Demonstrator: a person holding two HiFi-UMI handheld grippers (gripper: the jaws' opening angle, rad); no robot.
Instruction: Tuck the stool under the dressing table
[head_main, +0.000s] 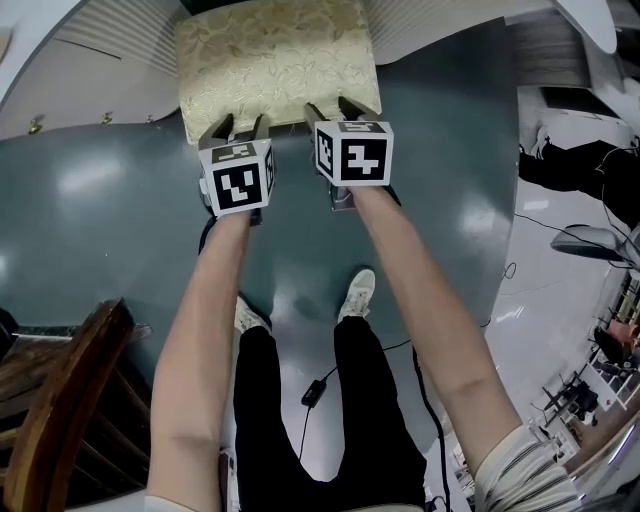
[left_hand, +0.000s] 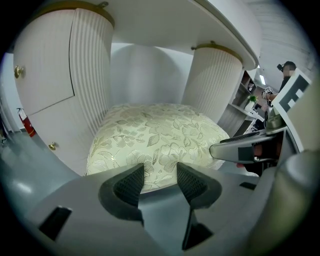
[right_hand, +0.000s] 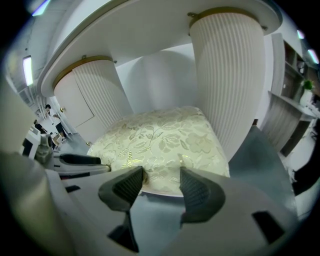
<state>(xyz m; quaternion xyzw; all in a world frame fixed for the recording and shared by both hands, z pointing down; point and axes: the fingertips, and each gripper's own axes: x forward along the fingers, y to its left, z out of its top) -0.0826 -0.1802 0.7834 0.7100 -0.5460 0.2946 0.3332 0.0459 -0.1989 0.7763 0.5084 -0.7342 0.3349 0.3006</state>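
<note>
The stool (head_main: 275, 60) has a cream floral cushion and stands partly under the white dressing table (head_main: 455, 25), between its two fluted pedestals. My left gripper (head_main: 240, 125) and right gripper (head_main: 335, 105) sit side by side at the cushion's near edge. Both are open, with jaw tips against that edge and nothing clamped. In the left gripper view the cushion (left_hand: 160, 135) fills the space beyond the left gripper (left_hand: 160, 172), under the tabletop (left_hand: 150, 20). The right gripper view shows the cushion (right_hand: 160, 140) just past the right gripper (right_hand: 161, 177), with a fluted pedestal (right_hand: 227, 75) close on its right.
A dark wooden chair (head_main: 60, 400) stands at the lower left. My legs and white shoes (head_main: 358, 292) are on the glossy teal floor (head_main: 100, 230), with a black cable (head_main: 318, 388) trailing. Dark equipment (head_main: 580, 165) lies to the right. A cupboard door with brass knobs (left_hand: 45, 65) is left of the stool.
</note>
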